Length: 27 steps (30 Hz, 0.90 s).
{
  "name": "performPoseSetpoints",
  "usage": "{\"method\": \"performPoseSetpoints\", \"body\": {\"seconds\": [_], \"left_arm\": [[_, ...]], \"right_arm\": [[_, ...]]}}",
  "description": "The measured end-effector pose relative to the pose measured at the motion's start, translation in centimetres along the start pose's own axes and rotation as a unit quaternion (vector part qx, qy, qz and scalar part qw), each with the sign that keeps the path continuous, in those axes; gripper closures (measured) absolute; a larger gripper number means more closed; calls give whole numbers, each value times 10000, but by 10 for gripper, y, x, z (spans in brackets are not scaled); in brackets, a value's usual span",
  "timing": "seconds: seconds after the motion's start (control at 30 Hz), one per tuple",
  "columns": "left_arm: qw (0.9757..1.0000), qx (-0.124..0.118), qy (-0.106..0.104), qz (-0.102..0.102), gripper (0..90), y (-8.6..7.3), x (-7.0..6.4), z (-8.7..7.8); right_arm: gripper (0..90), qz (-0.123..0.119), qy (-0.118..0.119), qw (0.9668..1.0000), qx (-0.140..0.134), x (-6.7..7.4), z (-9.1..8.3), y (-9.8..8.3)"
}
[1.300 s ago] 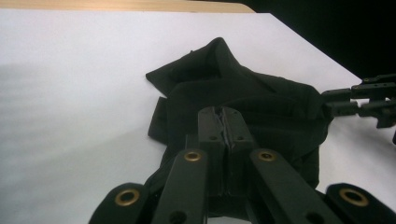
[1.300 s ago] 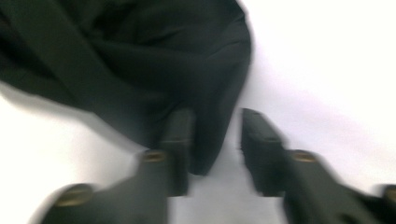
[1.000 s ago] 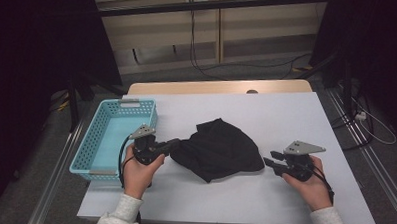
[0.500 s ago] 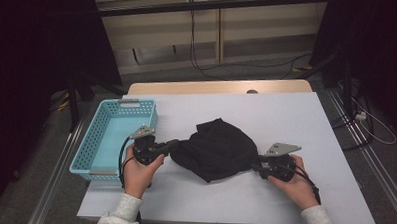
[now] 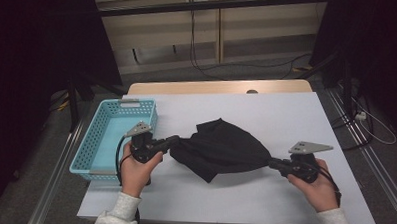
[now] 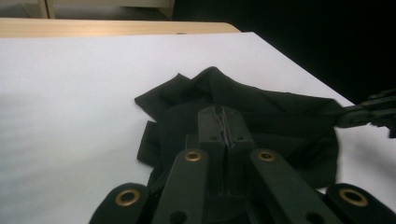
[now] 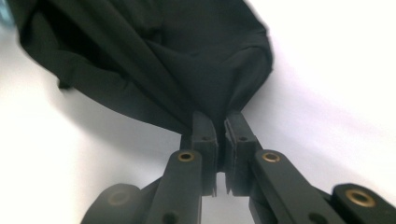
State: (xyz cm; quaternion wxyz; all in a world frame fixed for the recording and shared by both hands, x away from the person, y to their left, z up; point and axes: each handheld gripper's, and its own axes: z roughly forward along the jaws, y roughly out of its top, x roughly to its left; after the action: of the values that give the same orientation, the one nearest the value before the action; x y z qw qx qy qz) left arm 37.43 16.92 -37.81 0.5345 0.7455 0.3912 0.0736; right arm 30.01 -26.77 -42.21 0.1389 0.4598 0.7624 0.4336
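A black cloth (image 5: 220, 149) lies crumpled in the middle of the white table (image 5: 286, 115), stretched between both grippers. My left gripper (image 5: 174, 140) is shut on the cloth's left edge; in the left gripper view its pads (image 6: 224, 122) pinch the black cloth (image 6: 261, 112) between them. My right gripper (image 5: 273, 163) has just been closing and is now shut on the cloth's right corner, pulled taut toward it. In the right gripper view the right gripper (image 7: 221, 122) holds a bunched fold of the cloth (image 7: 154, 56). The right gripper's tips (image 6: 355, 115) also show at the far edge of the left gripper view.
A light blue mesh basket (image 5: 96, 138) stands at the table's left edge, just behind my left hand. A wooden strip (image 5: 212, 86) runs along the table's far side. Cables lie on the floor beyond the table.
My right gripper moved in to the cloth's right corner, closed on it and drew it out to the right, stretching the cloth. The left gripper stayed put, still gripping.
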Motion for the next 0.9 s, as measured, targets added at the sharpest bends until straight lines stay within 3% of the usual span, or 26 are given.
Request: {"method": "performPoseSetpoints", "body": {"seconds": [0.07, 0.2, 0.23, 0.3, 0.4, 0.5, 0.57, 0.8, 0.9], "left_arm": [[10000, 25, -23, 22, 886, 0, 0, 4], [9999, 148, 40, -27, 886, -6, 1, 14], [9997, 205, 96, 15, 887, -8, 3, 17], [9994, 288, 190, -29, 886, -12, 7, 20], [9985, 427, 338, -20, 886, -18, 12, 24], [9982, 428, 404, -103, 884, -20, 16, 24], [9981, 447, 410, -118, 882, -22, 17, 25], [9977, 517, 422, -110, 873, -27, 18, 25], [9983, 482, 272, -180, 865, -27, 17, 24]], "right_arm": [[855, 248, -115, 9996, 6, -2, -10, 2], [852, 416, -277, 9987, 142, 0, -18, 10], [851, 375, -370, 9985, 156, 0, -14, 10], [850, 565, -382, 9974, 238, -7, -1, 7], [825, 660, -393, 9966, 292, -17, 24, 6], [778, 436, -718, 9960, 305, -20, 40, 7], [761, 270, -809, 9960, 280, -20, 44, 6], [662, 367, -914, 9951, 111, -24, 45, 4], [607, 147, -1079, 9940, 99, -21, 46, 4]]}}
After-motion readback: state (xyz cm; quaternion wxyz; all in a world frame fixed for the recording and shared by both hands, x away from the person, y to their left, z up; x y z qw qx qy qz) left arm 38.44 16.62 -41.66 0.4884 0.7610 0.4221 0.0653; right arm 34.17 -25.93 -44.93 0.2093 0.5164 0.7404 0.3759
